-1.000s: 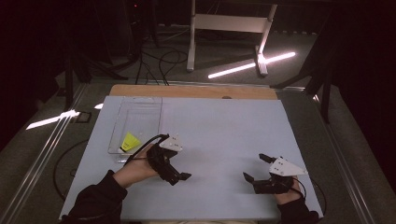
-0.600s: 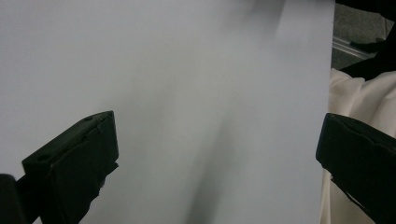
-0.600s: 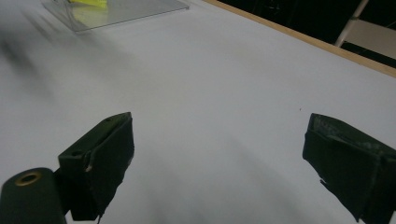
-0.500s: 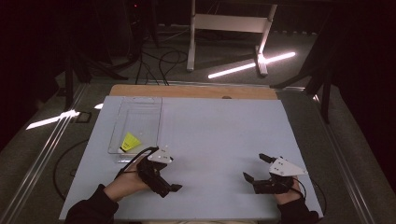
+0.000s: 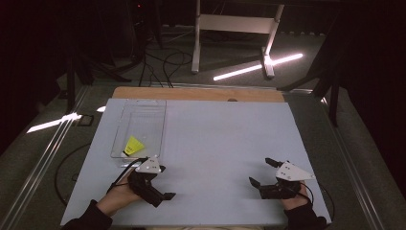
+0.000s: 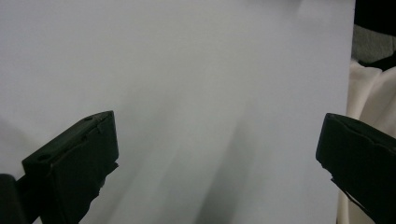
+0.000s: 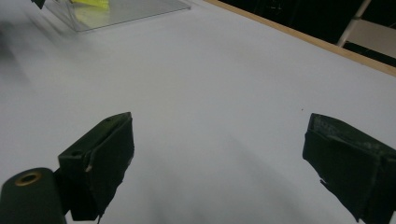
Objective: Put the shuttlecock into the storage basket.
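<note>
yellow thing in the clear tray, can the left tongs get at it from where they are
Probably yes. The left tongs are open and empty just below the tray, whose top looks open, and the yellow thing lies at its near end with nothing between.

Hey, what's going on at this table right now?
A person holds a claw in each hand over a pale blue-grey table sheet. The left claw and right claw are both open and hold nothing. A small yellow object lies in a clear plastic tray, just beyond the left claw.
</note>
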Motion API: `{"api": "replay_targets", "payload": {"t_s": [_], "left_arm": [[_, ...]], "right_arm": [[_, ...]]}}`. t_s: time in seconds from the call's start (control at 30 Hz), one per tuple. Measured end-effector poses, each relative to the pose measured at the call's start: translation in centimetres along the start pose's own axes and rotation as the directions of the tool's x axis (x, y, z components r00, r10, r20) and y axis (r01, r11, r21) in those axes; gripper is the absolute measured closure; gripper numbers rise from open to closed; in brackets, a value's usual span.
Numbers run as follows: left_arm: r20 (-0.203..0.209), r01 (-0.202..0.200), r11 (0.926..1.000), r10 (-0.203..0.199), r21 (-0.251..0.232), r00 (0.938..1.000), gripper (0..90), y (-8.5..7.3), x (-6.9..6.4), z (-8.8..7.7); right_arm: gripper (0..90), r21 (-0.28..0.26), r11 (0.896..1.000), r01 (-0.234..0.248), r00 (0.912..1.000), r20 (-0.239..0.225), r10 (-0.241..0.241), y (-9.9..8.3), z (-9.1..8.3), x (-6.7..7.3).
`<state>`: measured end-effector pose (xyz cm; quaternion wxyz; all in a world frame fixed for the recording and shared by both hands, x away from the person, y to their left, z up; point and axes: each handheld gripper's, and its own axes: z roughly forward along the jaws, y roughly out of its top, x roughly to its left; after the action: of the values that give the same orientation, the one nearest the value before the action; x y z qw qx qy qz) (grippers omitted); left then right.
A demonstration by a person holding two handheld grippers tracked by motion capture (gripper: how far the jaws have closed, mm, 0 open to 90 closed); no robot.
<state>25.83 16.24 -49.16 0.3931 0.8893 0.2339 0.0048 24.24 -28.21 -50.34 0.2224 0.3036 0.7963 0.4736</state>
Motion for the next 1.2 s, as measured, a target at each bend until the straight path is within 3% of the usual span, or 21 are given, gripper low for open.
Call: {"api": "replay_targets", "payload": {"t_s": [0.23, 0.5, 0.63, 0.83, 0.93, 1.0, 1.1, 1.2], "left_arm": [[-0.034, 0.048, 0.9978, -0.050, -0.045, 0.9982, 0.2, -1.6, 0.3, -0.9], [-0.066, 0.087, 0.9861, -0.097, -0.142, 0.9931, 0.2, -3.3, 0.2, -1.4], [-0.100, 0.096, 0.9838, -0.112, -0.151, 0.9886, 0.2, -3.9, 0.2, -1.4], [-0.123, 0.153, 0.9748, -0.173, -0.163, 0.9772, 0.2, -4.6, 0.2, -1.2], [-0.141, 0.194, 0.9611, -0.224, -0.196, 0.9644, 0.2, -4.7, 0.2, -1.4], [-0.175, 0.191, 0.9625, -0.225, -0.193, 0.9585, 0.2, -4.7, 0.1, -1.3], [-0.180, 0.192, 0.9621, -0.227, -0.193, 0.9571, 0.2, -4.8, 0.0, -1.1], [-0.204, 0.196, 0.9586, -0.238, -0.207, 0.9498, 0.2, -5.0, 0.0, -0.8]], "right_arm": [[9.0, 0.003, 1.000, 0.001, 1.0000, -0.004, -0.001, 0.0, 0.1, 0.0], [9.0, 0.005, 1.000, -0.001, 1.0000, -0.007, 0.001, 0.0, 0.1, 0.0], [9.0, 0.003, 1.000, -0.004, 1.0000, -0.008, 0.004, 0.0, 0.0, 0.0], [9.0, 0.004, 1.000, -0.011, 0.9998, -0.013, 0.011, -0.1, 0.0, -0.1], [9.0, 0.004, 1.000, -0.013, 0.9998, -0.013, 0.013, -0.2, 0.0, -0.1], [9.0, 0.004, 1.000, -0.014, 0.9998, -0.013, 0.015, -0.2, 0.0, -0.1], [9.0, 0.005, 1.000, -0.016, 0.9998, -0.014, 0.017, -0.2, 0.0, -0.1], [9.0, 0.005, 1.000, -0.016, 0.9998, -0.015, 0.016, -0.2, 0.0, -0.1]]}}
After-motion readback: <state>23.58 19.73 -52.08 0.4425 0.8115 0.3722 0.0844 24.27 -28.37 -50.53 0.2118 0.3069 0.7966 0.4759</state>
